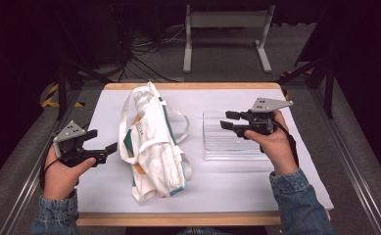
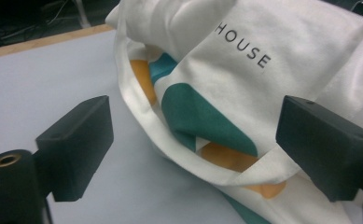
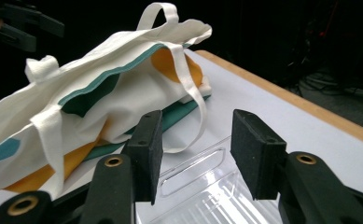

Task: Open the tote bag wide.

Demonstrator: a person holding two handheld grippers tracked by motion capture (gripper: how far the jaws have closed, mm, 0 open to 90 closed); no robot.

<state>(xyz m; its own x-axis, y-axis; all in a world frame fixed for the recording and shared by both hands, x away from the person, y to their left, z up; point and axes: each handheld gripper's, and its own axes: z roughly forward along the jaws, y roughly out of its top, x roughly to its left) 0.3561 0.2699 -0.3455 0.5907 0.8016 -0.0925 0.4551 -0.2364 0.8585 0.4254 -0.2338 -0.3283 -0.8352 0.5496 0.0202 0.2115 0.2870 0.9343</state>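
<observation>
A crumpled white cloth tote bag point(image 1: 151, 142) with teal and orange patches lies in the middle of the table, its straps point(image 1: 180, 125) trailing to the right. My left gripper point(image 1: 101, 143) is open just left of the bag, empty. In the left gripper view the bag point(image 2: 244, 93) bears the printed word HOUSE and fills the gap between the wide-apart jaws. My right gripper point(image 1: 228, 121) is open above a clear plastic tray point(image 1: 227, 144), pointing at the bag. In the right gripper view the bag point(image 3: 100, 98) lies beyond the tray's handle slot point(image 3: 193, 170).
A white mat point(image 1: 105, 191) covers the wooden table point(image 1: 188, 219). Beyond the far edge lie a dark floor, cables point(image 1: 144, 54) and a grey metal stand point(image 1: 225, 34). Black tripod legs point(image 1: 63, 81) stand at both sides.
</observation>
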